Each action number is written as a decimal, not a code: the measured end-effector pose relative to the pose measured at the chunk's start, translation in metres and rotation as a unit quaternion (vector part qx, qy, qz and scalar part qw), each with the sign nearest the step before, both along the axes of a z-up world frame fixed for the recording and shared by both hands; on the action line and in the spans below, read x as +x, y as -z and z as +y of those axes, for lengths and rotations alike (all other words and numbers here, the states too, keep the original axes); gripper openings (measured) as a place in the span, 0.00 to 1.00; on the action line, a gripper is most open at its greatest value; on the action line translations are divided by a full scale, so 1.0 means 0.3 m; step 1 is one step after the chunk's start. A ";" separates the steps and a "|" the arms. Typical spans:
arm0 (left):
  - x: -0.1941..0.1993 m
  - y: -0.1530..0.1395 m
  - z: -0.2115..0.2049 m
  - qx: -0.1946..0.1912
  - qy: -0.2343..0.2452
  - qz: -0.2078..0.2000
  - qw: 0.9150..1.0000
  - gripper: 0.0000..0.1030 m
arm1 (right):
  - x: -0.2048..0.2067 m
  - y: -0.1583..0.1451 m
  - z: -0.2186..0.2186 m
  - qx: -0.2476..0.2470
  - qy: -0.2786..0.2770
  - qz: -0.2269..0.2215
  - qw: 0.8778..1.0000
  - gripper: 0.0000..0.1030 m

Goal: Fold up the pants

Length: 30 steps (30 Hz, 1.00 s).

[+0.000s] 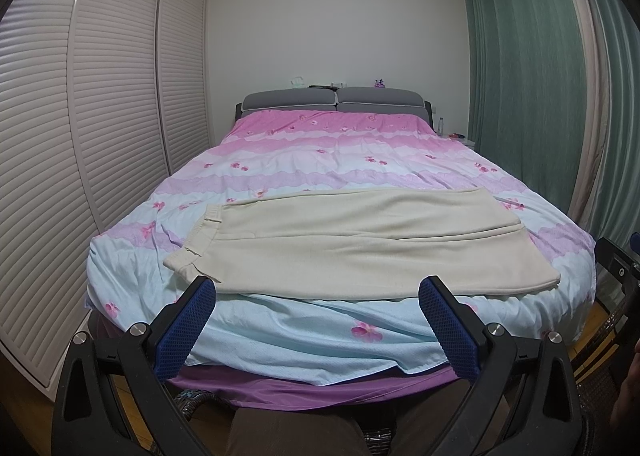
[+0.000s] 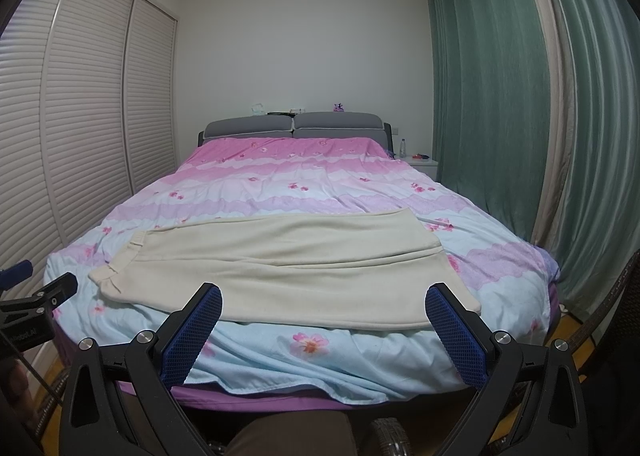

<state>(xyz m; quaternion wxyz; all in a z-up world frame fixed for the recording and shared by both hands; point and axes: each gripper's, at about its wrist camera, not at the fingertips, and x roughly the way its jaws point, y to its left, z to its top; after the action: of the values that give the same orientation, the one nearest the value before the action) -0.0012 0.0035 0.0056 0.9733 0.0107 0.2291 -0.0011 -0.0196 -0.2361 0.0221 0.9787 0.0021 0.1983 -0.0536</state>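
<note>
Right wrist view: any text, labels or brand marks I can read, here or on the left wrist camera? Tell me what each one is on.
"...Robot.AI", white print on the black body of the left gripper at the frame's left edge; the first letters are cut off or blurred.
Water bottle on the nightstand: its label is too small to read.
Items on the headboard: too small to read.
Pants, bedding, curtains: no text visible.

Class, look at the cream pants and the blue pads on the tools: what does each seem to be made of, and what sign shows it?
Pants: probably a soft, matte knit or fleece; it drapes limply with a faint nap.
Pads: likely rubber or moulded plastic, matte, with a fine cross-hatched grip texture.
</note>
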 end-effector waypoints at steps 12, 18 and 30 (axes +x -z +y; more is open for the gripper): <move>-0.005 0.010 -0.007 0.002 0.001 0.001 1.000 1.00 | -0.002 -0.014 -0.021 0.000 0.002 0.000 1.000 1.00; 0.001 0.024 -0.025 0.006 0.009 0.010 1.000 1.00 | 0.003 -0.010 -0.022 0.002 0.003 0.001 1.000 1.00; 0.000 0.017 -0.030 0.008 0.006 0.006 1.000 1.00 | 0.000 0.000 -0.012 0.000 0.003 0.001 1.000 1.00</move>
<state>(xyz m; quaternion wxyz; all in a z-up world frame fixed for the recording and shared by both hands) -0.0011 -0.0056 0.0004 0.9717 0.0196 0.2352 -0.0053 -0.0196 -0.2398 0.0223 0.9783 0.0030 0.1992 -0.0567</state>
